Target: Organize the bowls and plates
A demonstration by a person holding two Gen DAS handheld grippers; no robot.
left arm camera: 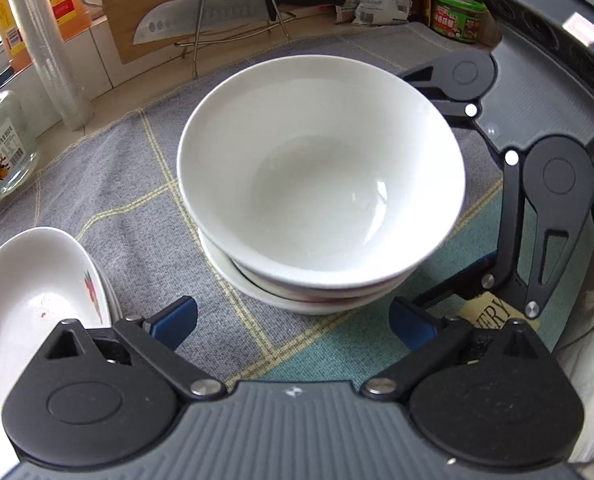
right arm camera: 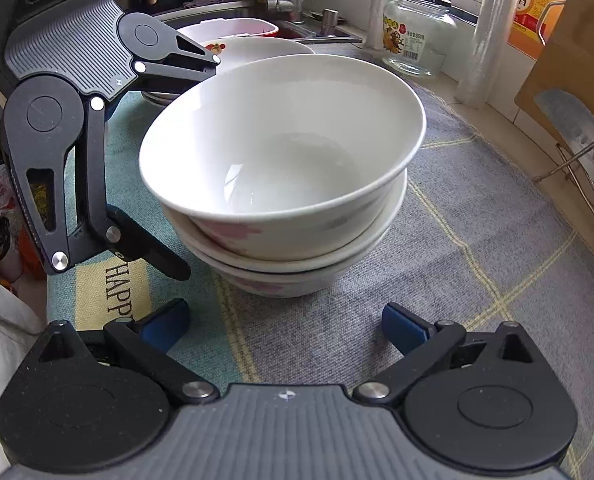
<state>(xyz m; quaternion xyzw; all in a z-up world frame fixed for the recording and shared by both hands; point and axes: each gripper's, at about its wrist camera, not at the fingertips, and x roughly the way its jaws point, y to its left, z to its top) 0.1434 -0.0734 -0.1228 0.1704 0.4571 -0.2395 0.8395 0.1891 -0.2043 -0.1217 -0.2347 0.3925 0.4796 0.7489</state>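
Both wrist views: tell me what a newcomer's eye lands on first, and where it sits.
The stack of white bowls dominates both views, sitting mid-mat on the grey checked cloth, its top bowl tilted. The left gripper and right gripper flank it, both open and holding nothing. Behind, a large knife rests on a wire stand against a wooden board, and floral plates lie at the left wrist view's lower left.

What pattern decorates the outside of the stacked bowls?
Pink flowers on white bowls; clearest in the right wrist view.
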